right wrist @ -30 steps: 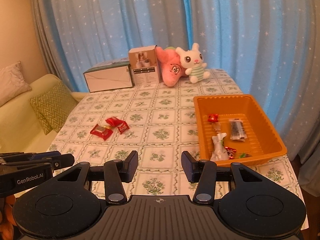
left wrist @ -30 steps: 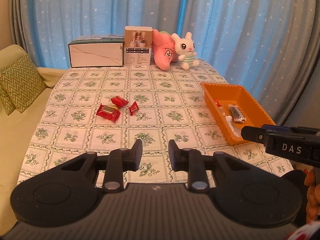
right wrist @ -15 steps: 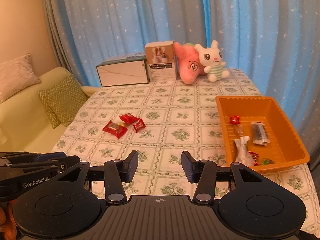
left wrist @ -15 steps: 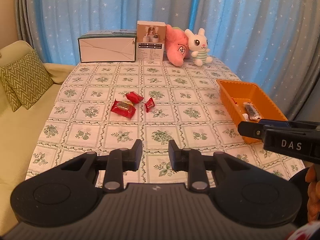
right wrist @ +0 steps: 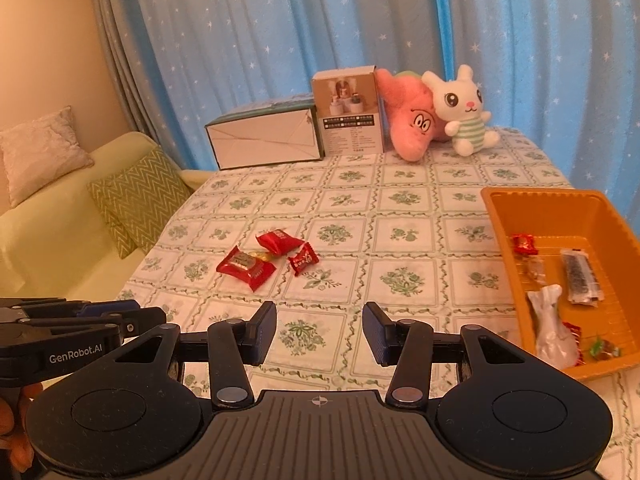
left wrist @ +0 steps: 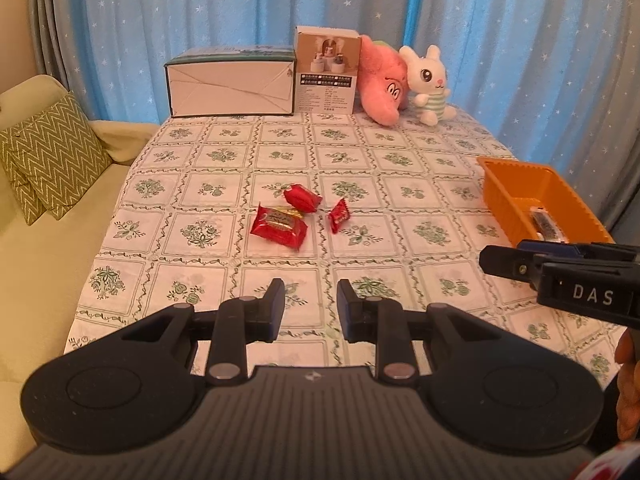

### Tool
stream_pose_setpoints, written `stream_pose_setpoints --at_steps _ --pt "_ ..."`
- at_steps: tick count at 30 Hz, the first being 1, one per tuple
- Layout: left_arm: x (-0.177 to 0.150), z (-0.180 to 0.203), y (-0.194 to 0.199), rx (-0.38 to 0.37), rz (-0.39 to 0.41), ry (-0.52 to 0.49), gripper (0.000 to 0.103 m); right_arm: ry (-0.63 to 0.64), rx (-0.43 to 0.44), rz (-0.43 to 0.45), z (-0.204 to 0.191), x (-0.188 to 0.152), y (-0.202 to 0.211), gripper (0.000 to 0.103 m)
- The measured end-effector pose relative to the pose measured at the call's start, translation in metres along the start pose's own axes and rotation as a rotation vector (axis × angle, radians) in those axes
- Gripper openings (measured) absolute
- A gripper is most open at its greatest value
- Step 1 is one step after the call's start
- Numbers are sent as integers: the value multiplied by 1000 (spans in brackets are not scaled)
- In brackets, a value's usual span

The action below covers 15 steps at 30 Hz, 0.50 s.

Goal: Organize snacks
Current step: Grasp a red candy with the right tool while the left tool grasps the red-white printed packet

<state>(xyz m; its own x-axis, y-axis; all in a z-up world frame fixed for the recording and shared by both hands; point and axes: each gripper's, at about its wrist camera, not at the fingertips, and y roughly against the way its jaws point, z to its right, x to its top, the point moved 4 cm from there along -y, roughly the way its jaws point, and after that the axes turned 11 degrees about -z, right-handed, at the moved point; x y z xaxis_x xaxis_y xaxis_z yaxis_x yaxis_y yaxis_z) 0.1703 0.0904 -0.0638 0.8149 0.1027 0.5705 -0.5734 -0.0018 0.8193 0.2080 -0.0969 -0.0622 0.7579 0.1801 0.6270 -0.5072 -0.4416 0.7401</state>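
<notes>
Left gripper (left wrist: 311, 304) — narrow gap, empty, above desk (left wrist: 400, 248) near edge. Three red snack packets (left wrist: 280, 226) clustered mid-desk, well apart from both grippers. Right gripper (right wrist: 319, 326) — moderately parted, nothing between. Orange bin (right wrist: 500, 216) at right edge, holding red candy (right wrist: 524, 245), dark bar (right wrist: 578, 274), white wrapper (right wrist: 550, 328).

Star-dotted blue curtains (left wrist: 500, 40), pale yellow sofa (right wrist: 52, 216) with zigzag cushion (left wrist: 52, 156), warm light.
</notes>
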Motion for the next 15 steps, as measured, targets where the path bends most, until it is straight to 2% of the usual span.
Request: stream_pose_setpoints --at_steps 10,12,15 --pt "28 -29 -67 -26 -39 49 26 11 24 -45 11 19 -69 48" --pt "34 -34 -80 -25 -41 62 31 20 29 -47 12 24 -83 48" --pt "44 -41 -95 -33 -19 91 47 47 35 -47 11 31 -105 48"
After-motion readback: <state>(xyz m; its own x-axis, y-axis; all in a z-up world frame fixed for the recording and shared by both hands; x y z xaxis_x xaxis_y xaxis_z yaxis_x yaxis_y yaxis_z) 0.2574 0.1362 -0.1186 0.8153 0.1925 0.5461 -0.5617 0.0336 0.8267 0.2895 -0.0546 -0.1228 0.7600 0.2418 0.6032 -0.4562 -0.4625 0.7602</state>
